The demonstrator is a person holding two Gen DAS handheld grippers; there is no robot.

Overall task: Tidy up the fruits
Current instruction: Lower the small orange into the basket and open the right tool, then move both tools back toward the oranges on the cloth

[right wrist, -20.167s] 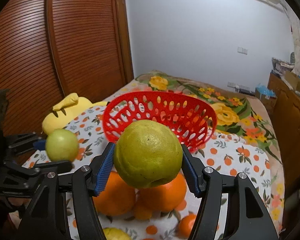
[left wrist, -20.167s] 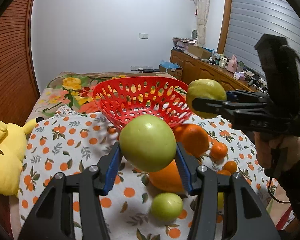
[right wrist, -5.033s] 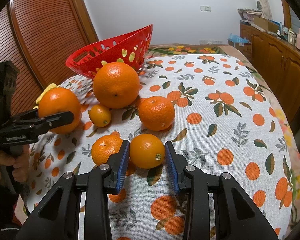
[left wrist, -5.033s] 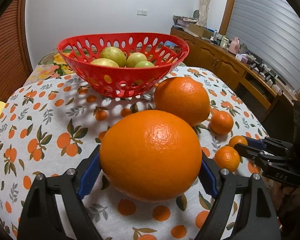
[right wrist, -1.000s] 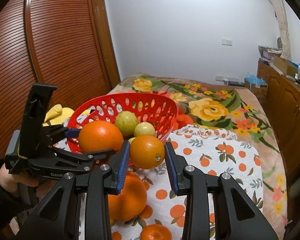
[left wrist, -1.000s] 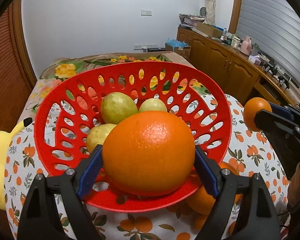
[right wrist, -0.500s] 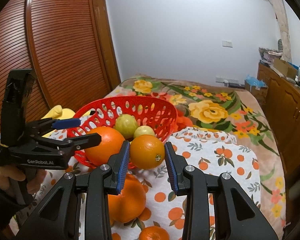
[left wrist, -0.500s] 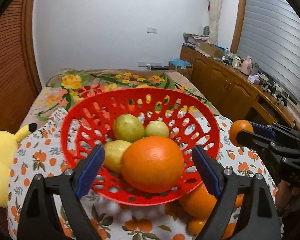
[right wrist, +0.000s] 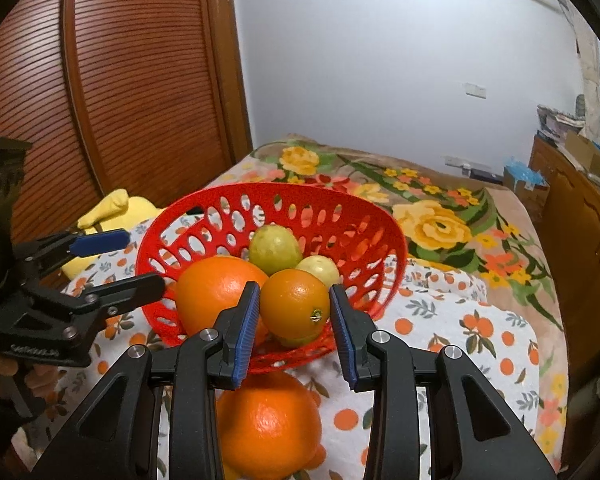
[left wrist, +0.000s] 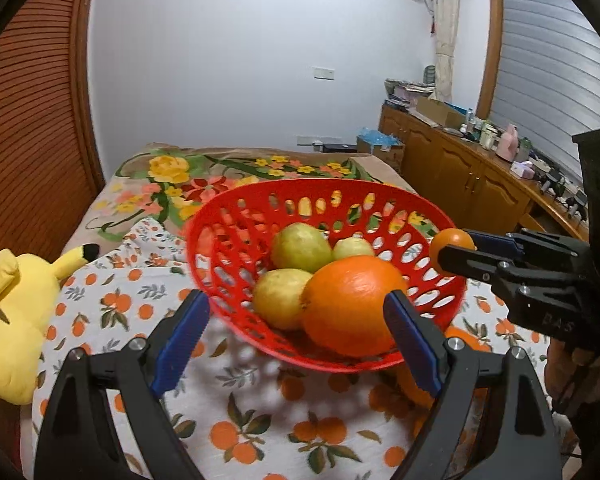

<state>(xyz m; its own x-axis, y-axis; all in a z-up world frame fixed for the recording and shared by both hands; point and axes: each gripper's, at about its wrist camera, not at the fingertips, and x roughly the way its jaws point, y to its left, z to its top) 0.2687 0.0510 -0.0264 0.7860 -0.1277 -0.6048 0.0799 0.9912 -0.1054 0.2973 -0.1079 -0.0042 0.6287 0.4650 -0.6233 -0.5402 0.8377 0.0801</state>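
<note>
The red perforated basket (left wrist: pixel 320 188) (right wrist: pixel 260 191) stands on the orange-print cloth and holds three green fruits (left wrist: pixel 300 246) (right wrist: pixel 274 249) and a large orange (left wrist: pixel 352 304) (right wrist: pixel 216 292). My left gripper (left wrist: pixel 296 332) (right wrist: pixel 128 262) is open in front of the basket's near rim, its blue pads apart from the large orange. My right gripper (right wrist: pixel 294 312) (left wrist: pixel 454 250) is shut on a small orange (right wrist: pixel 294 304) (left wrist: pixel 452 248), held at the basket's right rim. A second large orange (right wrist: pixel 268 424) lies on the cloth below the right gripper.
A yellow plush toy (left wrist: pixel 16 320) (right wrist: pixel 112 204) lies left of the basket by the slatted wooden door (right wrist: pixel 100 80). A flowered blanket (right wrist: pixel 432 220) covers the bed behind. Wooden cabinets (left wrist: pixel 460 176) with clutter line the right wall. A hand (left wrist: pixel 580 368) grips the right tool.
My left gripper has let the large orange go into the basket and drawn back from it. My right gripper has carried the small orange closer to the basket.
</note>
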